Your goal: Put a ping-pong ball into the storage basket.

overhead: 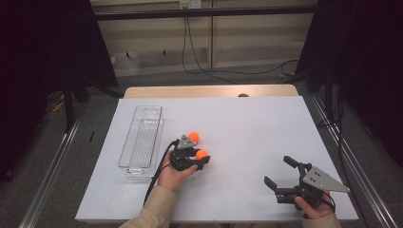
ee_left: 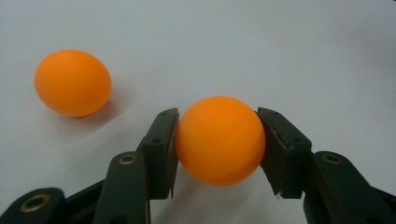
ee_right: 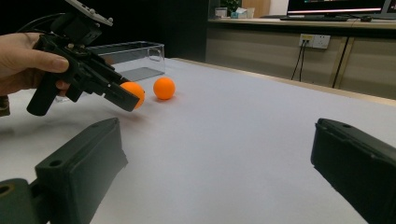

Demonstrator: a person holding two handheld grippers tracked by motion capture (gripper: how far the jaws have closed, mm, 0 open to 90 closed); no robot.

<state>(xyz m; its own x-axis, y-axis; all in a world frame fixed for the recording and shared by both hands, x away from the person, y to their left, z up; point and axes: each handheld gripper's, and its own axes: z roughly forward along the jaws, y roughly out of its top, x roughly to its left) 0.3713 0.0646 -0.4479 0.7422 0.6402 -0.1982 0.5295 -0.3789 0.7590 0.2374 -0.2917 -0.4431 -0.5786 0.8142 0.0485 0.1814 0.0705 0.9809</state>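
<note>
Jaws of the left gripper (ee_left: 218, 140) clamp one ball (ee_left: 219, 140); another ball (ee_left: 73, 82) lies nearby; right gripper (overhead: 281, 172) gapes, holding nothing.

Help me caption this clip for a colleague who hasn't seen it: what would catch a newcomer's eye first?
The two bright orange balls near the middle of the white table: the held ball is pinched between the jaws of the left gripper, and the loose ball lies just beyond it on the table. To their left lies a long clear plastic tray, while the right gripper rests open and empty at the near right.
</note>
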